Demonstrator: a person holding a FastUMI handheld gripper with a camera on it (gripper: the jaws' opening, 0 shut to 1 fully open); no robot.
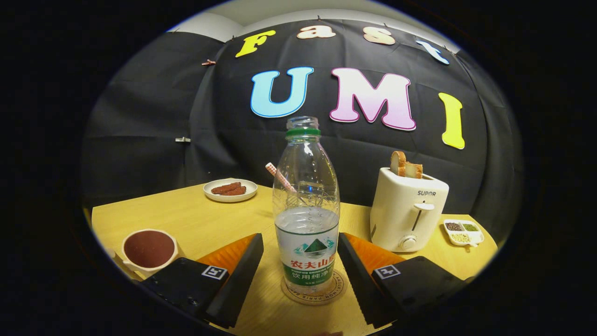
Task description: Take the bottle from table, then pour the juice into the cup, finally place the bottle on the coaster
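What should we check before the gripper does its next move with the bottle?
1. Bottle standing upright: ok.
2. Bottle on the coaster: ok, its base sits inside the ring.
3. Gripper open, fingers apart on both sides of the bottle, not pressing: ok.
4. Bottle cap off, neck open: ok.
5. Liquid left in the bottle: ok, about half full.
6. Juice in the cup: cannot tell; its inside looks dark.

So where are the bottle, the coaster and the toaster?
bottle (306, 205): gripper view, clear body above the label.
coaster (336, 289): gripper view, rim beside the bottle's base.
toaster (405, 212): gripper view, front wall.
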